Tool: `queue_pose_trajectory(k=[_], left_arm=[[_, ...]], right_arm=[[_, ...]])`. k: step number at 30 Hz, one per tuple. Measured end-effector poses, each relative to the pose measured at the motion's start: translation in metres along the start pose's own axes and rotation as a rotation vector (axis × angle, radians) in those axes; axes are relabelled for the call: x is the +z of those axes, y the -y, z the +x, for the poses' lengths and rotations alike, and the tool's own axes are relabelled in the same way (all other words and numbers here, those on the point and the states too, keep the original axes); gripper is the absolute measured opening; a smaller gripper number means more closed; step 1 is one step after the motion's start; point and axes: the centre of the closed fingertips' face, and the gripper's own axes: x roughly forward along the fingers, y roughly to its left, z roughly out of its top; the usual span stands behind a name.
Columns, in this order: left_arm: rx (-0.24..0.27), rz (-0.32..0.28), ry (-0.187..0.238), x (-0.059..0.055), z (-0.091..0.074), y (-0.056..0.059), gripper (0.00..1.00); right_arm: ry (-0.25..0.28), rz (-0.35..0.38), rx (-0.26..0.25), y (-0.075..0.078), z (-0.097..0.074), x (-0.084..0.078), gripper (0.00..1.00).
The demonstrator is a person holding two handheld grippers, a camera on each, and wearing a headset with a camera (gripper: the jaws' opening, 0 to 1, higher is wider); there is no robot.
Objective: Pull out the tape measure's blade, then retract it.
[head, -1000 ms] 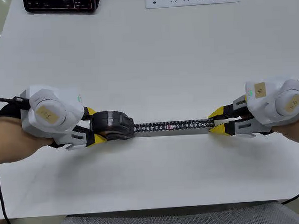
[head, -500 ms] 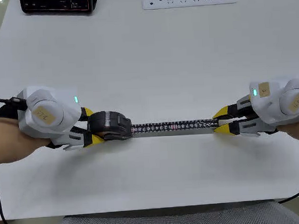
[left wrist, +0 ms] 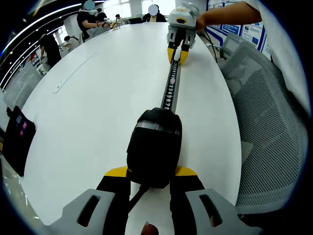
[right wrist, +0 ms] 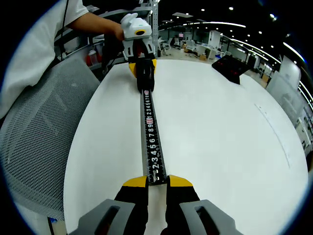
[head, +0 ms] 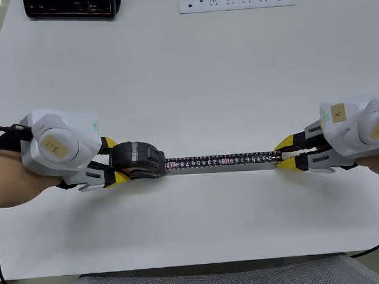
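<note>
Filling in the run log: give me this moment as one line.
phase: blade extended | left hand-held gripper: shut on tape measure | right hand-held gripper: shut on blade tip | blade: straight between the grippers

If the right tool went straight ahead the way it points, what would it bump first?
Most likely the tape measure case in the left tool: the right tool points along the pinched blade straight at it.

Both arms are held low and level, aimed at each other from well apart: left gripper [head: 117, 161], bare forearm [head: 9, 181] behind it, has its jaws clamped round the tape measure [head: 138, 160], and right gripper [head: 282, 154] is pinched tight on the blade [head: 222, 161] tip.
</note>
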Motion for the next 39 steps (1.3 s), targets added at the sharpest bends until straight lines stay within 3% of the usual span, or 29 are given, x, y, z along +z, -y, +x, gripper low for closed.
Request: queue_pose_trajectory(k=[22,39], left_arm=[[0.001,0.001,-0.005,0.001,0.001,0.0,0.25],[0.005,0.002,-0.009,0.001,0.001,0.0,0.26]], right_arm=[[-0.051,0.021,-0.007,0.002,-0.012,-0.022,0.09],[-0.089,0.019,0.003,0.001,-0.019,-0.029,0.09]])
